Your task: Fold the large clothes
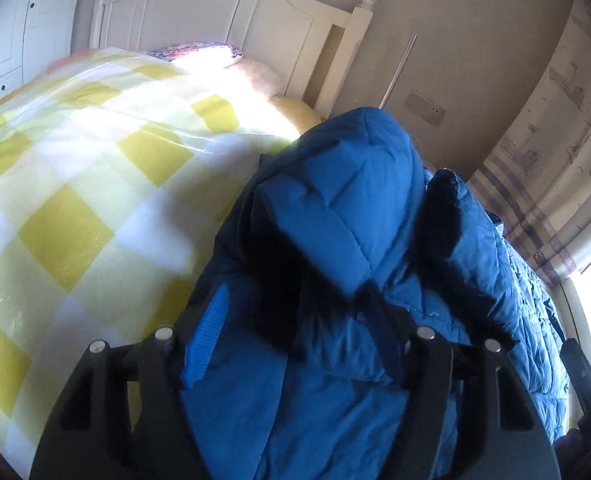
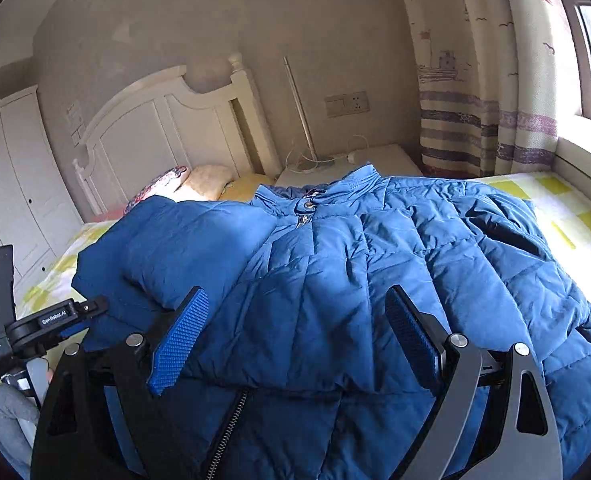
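Note:
A blue quilted down jacket (image 2: 335, 264) lies front up on the bed, collar toward the headboard, its zipper (image 2: 231, 412) near me. Its left sleeve (image 2: 183, 240) is folded over the body. My left gripper (image 1: 295, 344) holds a thick bunch of the blue sleeve fabric (image 1: 335, 216) between its fingers, lifted above the bed; it also shows at the lower left of the right wrist view (image 2: 47, 324). My right gripper (image 2: 295, 336) is open, its blue-padded fingers (image 2: 181, 336) spread just above the jacket's lower front, holding nothing.
The bed has a yellow-and-white checked cover (image 1: 75, 184) and a white headboard (image 2: 167, 128). Pillows (image 2: 207, 178) lie at the head. A white nightstand (image 2: 375, 160) with a lamp pole stands by striped curtains (image 2: 475, 112). White wardrobe doors (image 2: 11, 184) are at left.

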`<action>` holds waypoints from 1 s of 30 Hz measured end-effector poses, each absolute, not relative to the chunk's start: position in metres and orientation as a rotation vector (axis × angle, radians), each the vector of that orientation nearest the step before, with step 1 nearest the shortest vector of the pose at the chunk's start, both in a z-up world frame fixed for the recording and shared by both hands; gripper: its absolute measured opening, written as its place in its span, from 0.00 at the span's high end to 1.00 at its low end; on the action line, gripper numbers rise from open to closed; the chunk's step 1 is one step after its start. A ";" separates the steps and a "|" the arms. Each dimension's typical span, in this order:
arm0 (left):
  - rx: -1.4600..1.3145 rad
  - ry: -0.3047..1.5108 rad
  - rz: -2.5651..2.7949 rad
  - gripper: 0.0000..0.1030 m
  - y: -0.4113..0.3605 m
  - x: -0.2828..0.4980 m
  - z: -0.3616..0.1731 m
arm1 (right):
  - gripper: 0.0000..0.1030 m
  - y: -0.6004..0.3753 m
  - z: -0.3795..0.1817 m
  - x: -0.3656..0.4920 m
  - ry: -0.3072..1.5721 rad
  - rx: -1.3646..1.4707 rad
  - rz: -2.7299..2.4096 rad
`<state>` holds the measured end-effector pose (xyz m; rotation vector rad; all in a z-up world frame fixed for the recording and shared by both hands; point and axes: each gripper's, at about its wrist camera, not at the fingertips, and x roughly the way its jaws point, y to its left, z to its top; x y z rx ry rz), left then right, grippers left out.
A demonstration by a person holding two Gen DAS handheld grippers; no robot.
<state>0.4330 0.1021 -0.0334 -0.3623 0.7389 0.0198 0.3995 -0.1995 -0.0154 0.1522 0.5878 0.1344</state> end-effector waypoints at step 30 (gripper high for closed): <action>-0.236 0.661 -0.130 0.10 0.080 0.422 -0.020 | 0.78 -0.348 -0.045 0.392 0.597 0.736 0.110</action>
